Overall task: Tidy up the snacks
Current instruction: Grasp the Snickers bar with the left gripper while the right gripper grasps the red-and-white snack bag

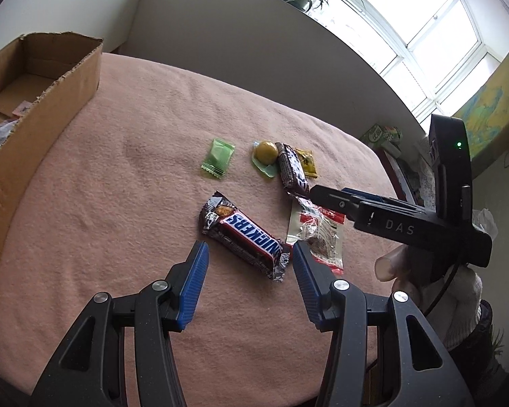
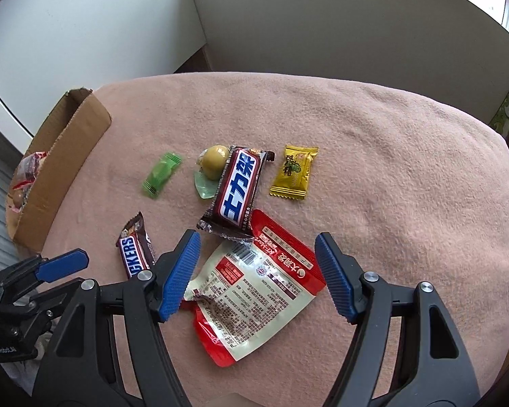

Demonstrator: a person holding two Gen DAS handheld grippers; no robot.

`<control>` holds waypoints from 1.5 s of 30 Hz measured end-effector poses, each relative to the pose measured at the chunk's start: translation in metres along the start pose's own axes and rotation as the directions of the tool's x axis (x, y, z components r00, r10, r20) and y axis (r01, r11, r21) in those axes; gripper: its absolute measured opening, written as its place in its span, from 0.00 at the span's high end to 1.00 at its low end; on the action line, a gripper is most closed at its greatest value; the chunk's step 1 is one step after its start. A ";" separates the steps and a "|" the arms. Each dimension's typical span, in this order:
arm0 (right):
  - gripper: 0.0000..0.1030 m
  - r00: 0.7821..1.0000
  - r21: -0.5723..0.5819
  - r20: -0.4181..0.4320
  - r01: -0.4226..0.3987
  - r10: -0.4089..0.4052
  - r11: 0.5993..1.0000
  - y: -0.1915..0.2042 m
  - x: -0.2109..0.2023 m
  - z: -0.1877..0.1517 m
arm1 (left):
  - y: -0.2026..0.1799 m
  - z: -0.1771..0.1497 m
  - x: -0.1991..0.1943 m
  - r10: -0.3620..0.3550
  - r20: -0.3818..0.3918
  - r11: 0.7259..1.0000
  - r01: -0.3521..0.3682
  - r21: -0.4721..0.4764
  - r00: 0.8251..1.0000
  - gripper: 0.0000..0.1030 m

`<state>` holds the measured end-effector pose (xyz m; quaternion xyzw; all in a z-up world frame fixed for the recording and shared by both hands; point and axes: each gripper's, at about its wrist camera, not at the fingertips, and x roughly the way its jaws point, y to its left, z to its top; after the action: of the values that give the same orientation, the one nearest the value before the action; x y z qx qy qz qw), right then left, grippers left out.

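Pink-covered worktop [image 2: 390, 169]: both grippers, left gripper [image 1: 247, 271] and right gripper [image 2: 254, 271], stand released; the glossy red pouch [image 2: 254, 291] may slip if pinched off-centre.

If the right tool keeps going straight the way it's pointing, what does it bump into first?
Probably the red and white snack pouch. It lies right between the open blue fingers of the right tool, on the pink blanket. How far above it the tool is, the picture doesn't show.
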<state>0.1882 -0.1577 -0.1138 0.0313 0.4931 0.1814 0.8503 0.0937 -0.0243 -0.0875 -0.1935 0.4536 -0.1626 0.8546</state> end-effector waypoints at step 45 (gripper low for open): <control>0.77 0.987 0.215 -0.023 -0.151 0.160 0.965 -0.056 -0.025 -0.048 | -0.064 -0.012 0.072 0.389 0.069 0.796 -0.373 0.476 0.919 0.51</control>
<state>0.1517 -0.2245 -0.1303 0.1570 0.5228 0.1944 0.8150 0.1155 -0.1152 -0.1144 0.1222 0.4423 -0.0979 0.8831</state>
